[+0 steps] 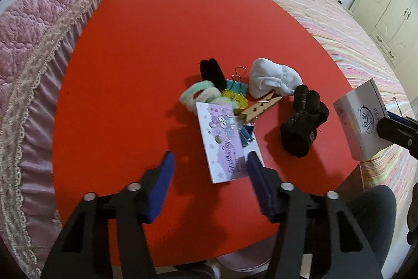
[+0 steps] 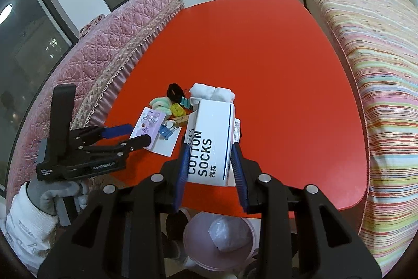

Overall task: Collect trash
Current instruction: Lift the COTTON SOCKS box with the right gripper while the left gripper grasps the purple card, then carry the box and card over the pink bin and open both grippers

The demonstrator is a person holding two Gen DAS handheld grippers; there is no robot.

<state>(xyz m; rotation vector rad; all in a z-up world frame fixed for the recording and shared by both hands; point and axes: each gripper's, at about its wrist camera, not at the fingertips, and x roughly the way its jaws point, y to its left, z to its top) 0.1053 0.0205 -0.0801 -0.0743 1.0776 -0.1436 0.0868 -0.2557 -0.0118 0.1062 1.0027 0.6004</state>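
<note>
My right gripper (image 2: 210,156) is shut on a white "COTTON SOCKS" box (image 2: 211,145) and holds it above the near edge of the red table (image 2: 261,56); the box also shows at the right of the left wrist view (image 1: 361,119). My left gripper (image 1: 210,161) is open, its right finger over the near corner of a purple cartoon card (image 1: 224,143) lying flat on the table. In the right wrist view the left gripper (image 2: 135,135) sits at that card (image 2: 149,124). A pink bin (image 2: 219,239) with a white bag inside stands under the table edge.
A cluster lies mid-table: white socks (image 1: 271,80), black socks (image 1: 303,122), a black roll (image 1: 213,71), a green fuzzy ring (image 1: 199,94), a yellow item (image 1: 235,98), a wooden clothespin (image 1: 261,106), binder clips (image 1: 236,85). Pink quilted sofa (image 1: 39,43) left, striped bed (image 1: 352,30) right.
</note>
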